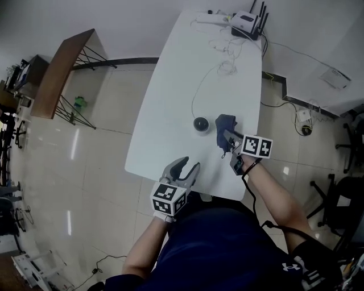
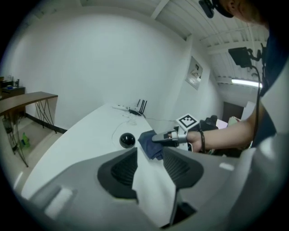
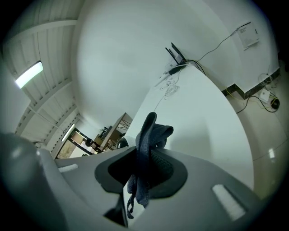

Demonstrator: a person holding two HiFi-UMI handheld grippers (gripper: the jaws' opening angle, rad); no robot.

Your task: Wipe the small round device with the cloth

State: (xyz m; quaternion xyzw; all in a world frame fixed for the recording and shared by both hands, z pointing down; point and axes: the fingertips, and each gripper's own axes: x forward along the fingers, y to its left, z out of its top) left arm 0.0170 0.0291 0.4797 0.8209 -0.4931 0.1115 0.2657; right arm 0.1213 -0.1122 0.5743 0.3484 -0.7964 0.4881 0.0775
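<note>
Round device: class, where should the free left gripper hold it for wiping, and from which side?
Probably grip the device across its rounded sides, low, from the near left: the cloth in the right gripper is on its right, its cable leaves the far side.

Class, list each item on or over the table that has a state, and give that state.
cloth: bunched, clamped in right gripper.
device: on table, uncovered, beside cloth.
left gripper: open, empty.
right gripper: shut on cloth.
router: antennas up.
</note>
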